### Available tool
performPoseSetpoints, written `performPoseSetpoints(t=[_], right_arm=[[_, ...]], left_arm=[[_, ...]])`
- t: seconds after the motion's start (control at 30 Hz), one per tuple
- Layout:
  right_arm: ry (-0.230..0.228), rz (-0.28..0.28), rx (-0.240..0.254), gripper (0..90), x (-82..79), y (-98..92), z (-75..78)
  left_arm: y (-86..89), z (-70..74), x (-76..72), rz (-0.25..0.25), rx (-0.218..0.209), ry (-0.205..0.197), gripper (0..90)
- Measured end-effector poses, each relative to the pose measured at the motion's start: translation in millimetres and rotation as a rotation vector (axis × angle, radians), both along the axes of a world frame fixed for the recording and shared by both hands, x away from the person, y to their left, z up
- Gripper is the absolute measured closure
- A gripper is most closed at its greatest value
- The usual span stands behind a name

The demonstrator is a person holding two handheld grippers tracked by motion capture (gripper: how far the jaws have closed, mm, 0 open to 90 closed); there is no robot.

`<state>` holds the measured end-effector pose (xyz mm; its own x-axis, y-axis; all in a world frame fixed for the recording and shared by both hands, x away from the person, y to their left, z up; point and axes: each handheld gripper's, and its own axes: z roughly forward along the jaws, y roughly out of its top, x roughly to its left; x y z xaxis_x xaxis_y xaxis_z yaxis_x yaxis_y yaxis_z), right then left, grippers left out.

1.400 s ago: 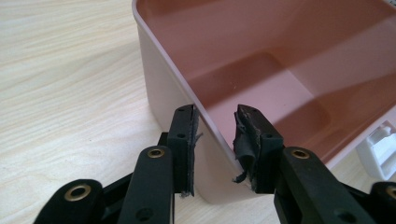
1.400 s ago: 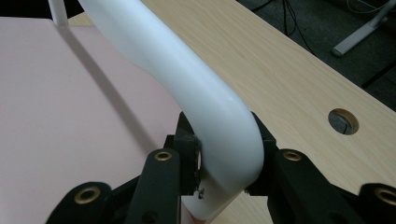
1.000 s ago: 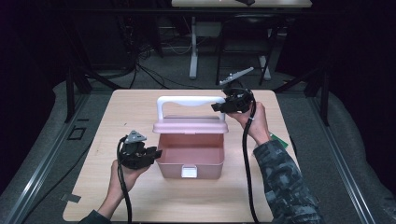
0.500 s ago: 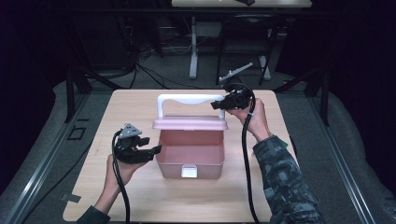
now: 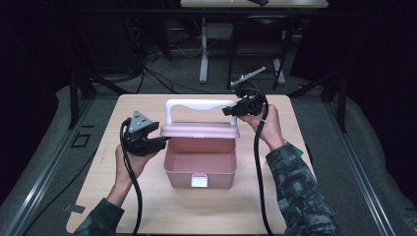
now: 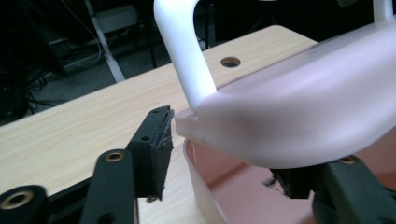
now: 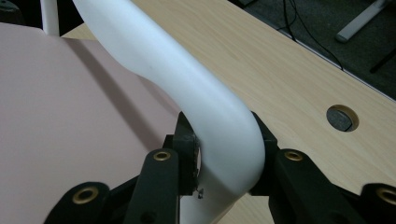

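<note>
Dark room; wooden table (image 5: 147,201) carries a pink box (image 5: 200,164) at centre, its lid (image 5: 200,130) raised. Right gripper (image 5: 230,111) is clamped on the lid's white handle (image 5: 196,104). Left gripper (image 5: 162,143), jaws apart, straddles the lid's left corner.

Light wooden table (image 5: 314,167) with round cable hole (image 7: 342,117), grey floor (image 5: 187,78), tangled cables (image 5: 162,73) behind

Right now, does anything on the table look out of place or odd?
Only the pink lid: it is raised above the open pink box rather than seated. The right tongs are clamped on its white handle; the left tongs are open around its corner.
</note>
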<state>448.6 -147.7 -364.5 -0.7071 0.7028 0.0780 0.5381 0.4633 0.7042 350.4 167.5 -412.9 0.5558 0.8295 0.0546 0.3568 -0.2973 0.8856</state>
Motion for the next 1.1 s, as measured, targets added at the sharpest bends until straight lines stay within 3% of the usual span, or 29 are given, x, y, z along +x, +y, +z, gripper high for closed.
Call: performPoseSetpoints(t=[0.17, 0.27, 0.4, 0.57, 0.8, 0.9, 1.1], right_arm=[[-0.018, -0.006, -0.010, 70.5, 0.5, 1.0, 0.5], [-0.032, -0.012, -0.010, 70.1, 0.7, 0.8, 0.4], [-0.045, -0.016, -0.012, 69.3, 1.4, 0.9, 0.3], [-0.058, -0.015, -0.011, 67.6, 2.6, 0.1, 0.6], [-0.061, -0.014, -0.001, 65.9, 3.5, -3.1, 0.5], [-0.066, -0.022, 0.006, 58.0, 1.5, -6.3, 2.0], [-0.077, -0.060, 0.008, 52.0, -6.3, -18.9, 3.2]], left_arm=[[-5.0, 1.4, -2.1, -0.029, 0.023, -0.031, 59.3], [-6.9, 4.2, -3.6, -0.011, 0.059, -0.046, 65.4], [-6.1, 6.1, -3.3, 0.017, 0.072, -0.046, 73.4], [-10.1, 8.2, -2.7, 0.047, 0.110, -0.052, 76.6], [-13.5, 12.2, 0.9, 0.069, 0.125, -0.035, 78.7], [-13.9, 13.9, 3.2, 0.078, 0.129, -0.026, 79.2], [-16.5, 16.3, 4.3, 0.088, 0.148, -0.020, 79.9]])
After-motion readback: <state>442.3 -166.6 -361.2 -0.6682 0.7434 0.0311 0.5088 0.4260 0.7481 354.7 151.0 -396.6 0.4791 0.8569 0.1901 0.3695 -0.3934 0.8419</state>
